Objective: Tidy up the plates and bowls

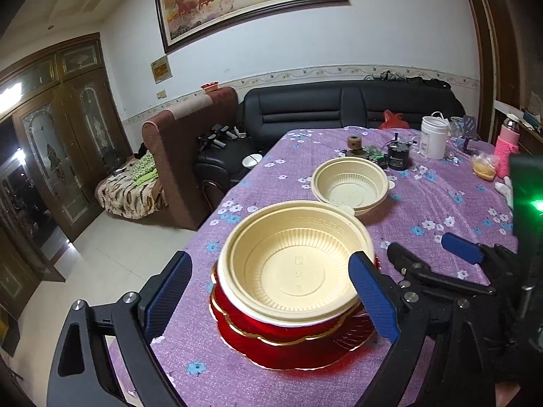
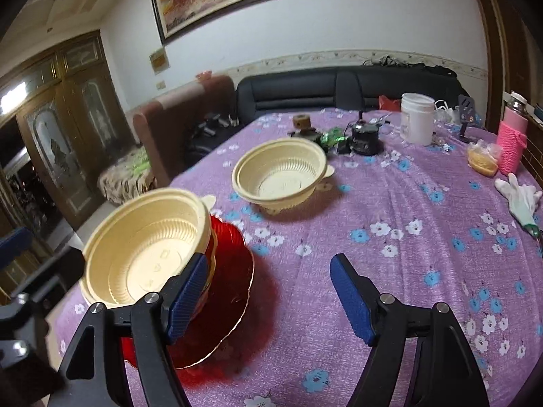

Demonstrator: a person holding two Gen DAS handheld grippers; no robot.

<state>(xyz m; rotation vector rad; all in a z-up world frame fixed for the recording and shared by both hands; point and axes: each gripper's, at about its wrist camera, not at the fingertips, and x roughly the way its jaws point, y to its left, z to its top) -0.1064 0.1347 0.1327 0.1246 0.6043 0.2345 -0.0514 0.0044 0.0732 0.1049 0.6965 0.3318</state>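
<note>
A cream plastic bowl (image 1: 295, 257) sits on a stack of red gold-rimmed plates (image 1: 292, 342) near the table's left edge. My left gripper (image 1: 271, 298) is open, its blue pads either side of that bowl. A second cream bowl (image 1: 351, 185) stands farther back on the purple cloth. In the right wrist view the stacked bowl (image 2: 146, 247) and red plates (image 2: 230, 281) are at the left, the second bowl (image 2: 280, 176) is beyond. My right gripper (image 2: 271, 298) is open and empty over the cloth, right of the stack; it also shows in the left wrist view (image 1: 427, 254).
At the table's far side stand a white jar (image 2: 416, 122), a black device (image 2: 364, 137), a wooden piece (image 2: 302, 123), a pink knitted bottle (image 2: 511, 142) and a food bag (image 2: 482, 159). A white glove (image 2: 519, 196) lies at the right. The table's left edge (image 1: 203, 227) drops to the floor.
</note>
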